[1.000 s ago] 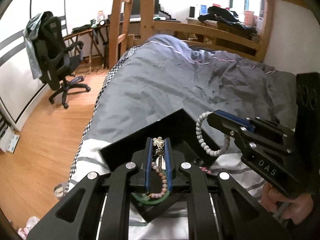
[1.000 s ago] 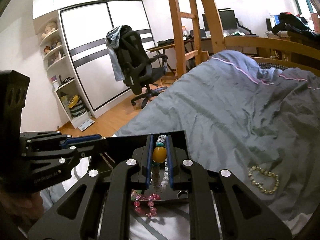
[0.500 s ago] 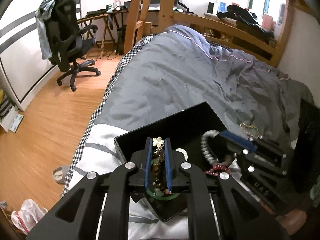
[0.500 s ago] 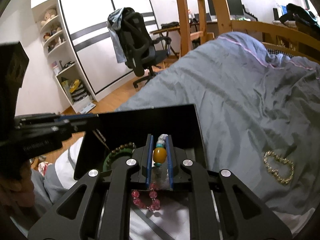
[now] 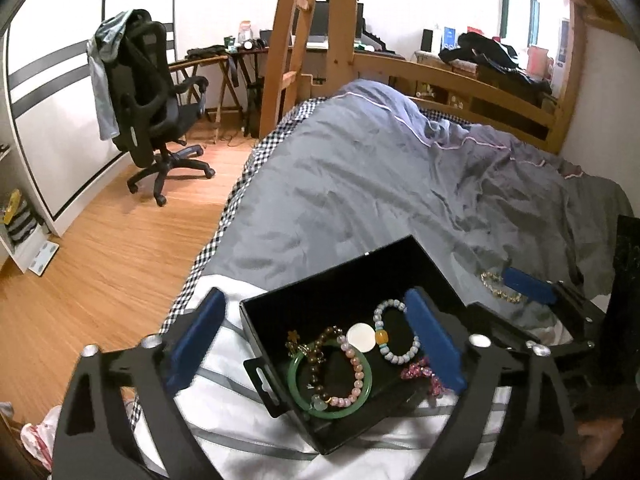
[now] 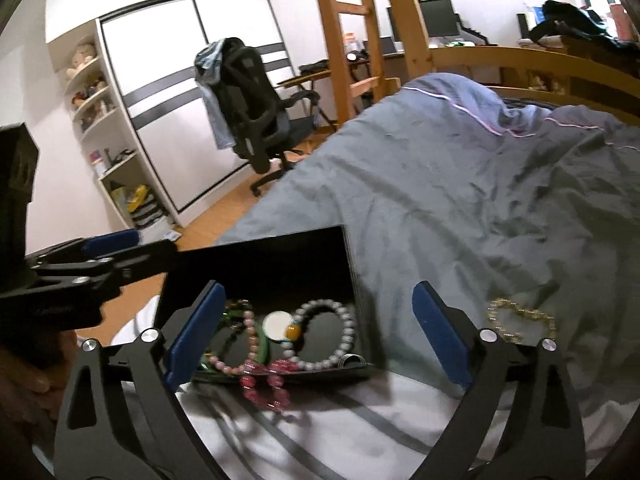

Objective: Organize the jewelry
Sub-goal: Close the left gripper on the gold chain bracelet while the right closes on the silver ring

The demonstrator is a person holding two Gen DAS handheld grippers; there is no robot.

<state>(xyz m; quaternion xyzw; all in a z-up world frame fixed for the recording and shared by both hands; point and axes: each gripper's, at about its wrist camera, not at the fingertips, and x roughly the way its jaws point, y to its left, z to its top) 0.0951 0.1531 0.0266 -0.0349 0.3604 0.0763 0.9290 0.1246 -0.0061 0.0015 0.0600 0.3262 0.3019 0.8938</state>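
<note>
A black box (image 5: 360,276) lies on the bed's near end and holds a green bangle (image 5: 298,396), a pink bead bracelet (image 5: 358,366), a brown bead bracelet (image 5: 316,354) and a white bead bracelet (image 5: 400,356) with an amber bead. My left gripper (image 5: 316,340) hovers above the box, its jaws opening wide with nothing pressed between them. My right gripper (image 6: 318,334) is opening too, above the white bead bracelet (image 6: 344,332). A red crystal bracelet (image 6: 268,384) hangs over the box's near edge. A gold chain bracelet (image 6: 520,320) lies on the grey duvet (image 6: 460,200) to the right.
A person's hand (image 6: 24,380) holds the left gripper's handle. The bed's left edge drops to a wooden floor (image 5: 100,264) with a black office chair (image 5: 148,100). A wooden ladder (image 5: 296,40) and footboard stand beyond the bed, shelves (image 6: 112,152) at the left.
Both grippers were shut on bead bracelets; both now stand wide apart, and the brown and white bracelets lie in the box. The views have tilted further down onto the box.
</note>
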